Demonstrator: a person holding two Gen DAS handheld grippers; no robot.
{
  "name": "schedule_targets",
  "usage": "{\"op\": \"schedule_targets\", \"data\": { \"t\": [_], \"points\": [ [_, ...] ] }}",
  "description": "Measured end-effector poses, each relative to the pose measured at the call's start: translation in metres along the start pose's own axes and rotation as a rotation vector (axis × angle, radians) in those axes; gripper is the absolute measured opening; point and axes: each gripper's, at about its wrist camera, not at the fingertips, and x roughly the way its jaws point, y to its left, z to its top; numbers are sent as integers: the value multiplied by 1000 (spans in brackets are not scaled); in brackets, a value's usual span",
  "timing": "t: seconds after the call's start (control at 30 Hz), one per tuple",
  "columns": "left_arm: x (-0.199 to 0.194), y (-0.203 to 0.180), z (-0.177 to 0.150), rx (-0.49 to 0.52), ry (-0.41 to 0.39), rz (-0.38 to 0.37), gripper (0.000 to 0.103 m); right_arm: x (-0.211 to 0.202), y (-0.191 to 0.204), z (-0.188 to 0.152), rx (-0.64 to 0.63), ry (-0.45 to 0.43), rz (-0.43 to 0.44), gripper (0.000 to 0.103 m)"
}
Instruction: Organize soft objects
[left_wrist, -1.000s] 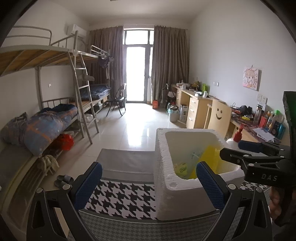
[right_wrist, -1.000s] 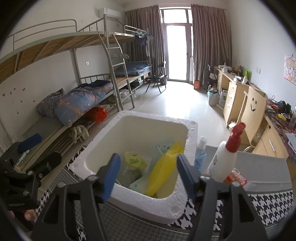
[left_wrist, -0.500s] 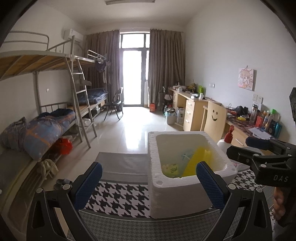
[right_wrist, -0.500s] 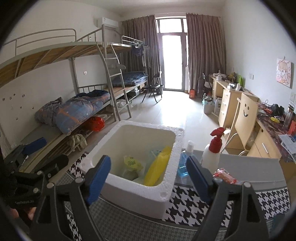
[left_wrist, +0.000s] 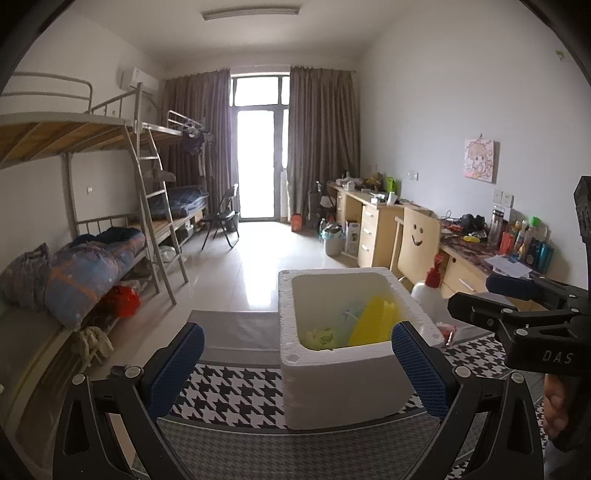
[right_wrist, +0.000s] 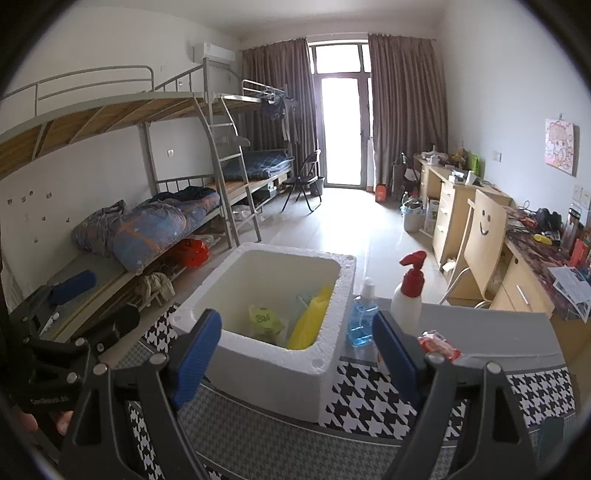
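A white foam box (left_wrist: 343, 391) (right_wrist: 269, 365) stands on the houndstooth cloth. Inside it lie a yellow soft item (left_wrist: 373, 321) (right_wrist: 308, 321), a yellow-green packet (left_wrist: 321, 336) (right_wrist: 264, 319) and something pale blue. A red packet (right_wrist: 439, 345) lies on the table to the right of the box. My left gripper (left_wrist: 295, 332) is open and empty, held back from the box's near wall. My right gripper (right_wrist: 295, 321) is also open wide with nothing between its fingers, short of the box. Each gripper shows at the edge of the other's view.
A blue liquid bottle (right_wrist: 362, 317) and a white pump bottle with a red top (right_wrist: 408, 291) stand right of the box. The houndstooth cloth (left_wrist: 236, 391) covers the near table. Bunk beds (right_wrist: 155, 221) line the left wall, and desks and a smiley chair (right_wrist: 484, 229) the right.
Both grippers have drawn back from the box and risen slightly, so it looks smaller. The right gripper's jaws have spread wider. The box's contents have not moved.
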Motion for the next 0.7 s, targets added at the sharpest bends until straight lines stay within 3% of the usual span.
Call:
{"op": "schedule_targets", "data": {
  "t": [0.7],
  "points": [
    [-27, -22, -9, 36, -42, -29, 102, -39, -6, -20, 25, -55, -29, 87]
  ]
}}
